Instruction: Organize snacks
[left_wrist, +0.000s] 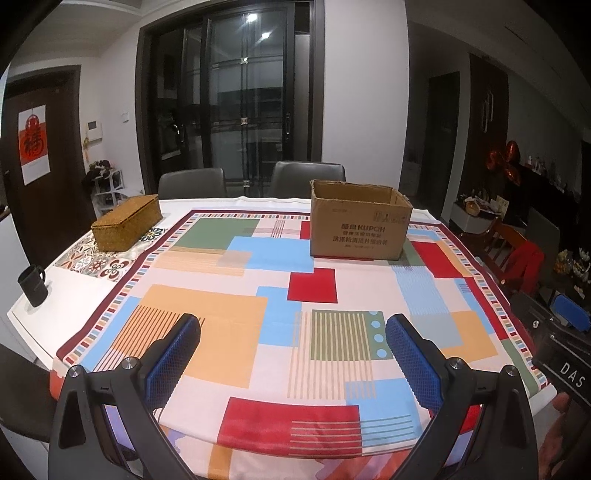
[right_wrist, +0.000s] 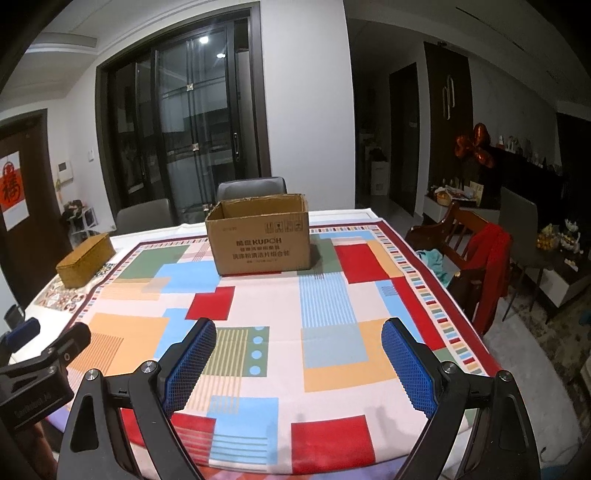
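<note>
Your left gripper (left_wrist: 293, 354) and right gripper (right_wrist: 299, 360) both gape wide over the patterned tablecloth (right_wrist: 332, 369), holding and touching nothing. The open cardboard box (right_wrist: 260, 240) stands well ahead at the table's far side, the wicker box (left_wrist: 127, 221) to its left.

Both wrist views look forward and slightly down from the near table (left_wrist: 258, 435) edge, sharing the cardboard box (left_wrist: 360, 230) and far chairs (left_wrist: 308, 179)

Table (left_wrist: 33, 325) w/ patterned cloth (left_wrist: 236, 332), cardboard box (left_wrist: 360, 230), wicker box (left_wrist: 127, 221), mug (left_wrist: 33, 285)
</note>
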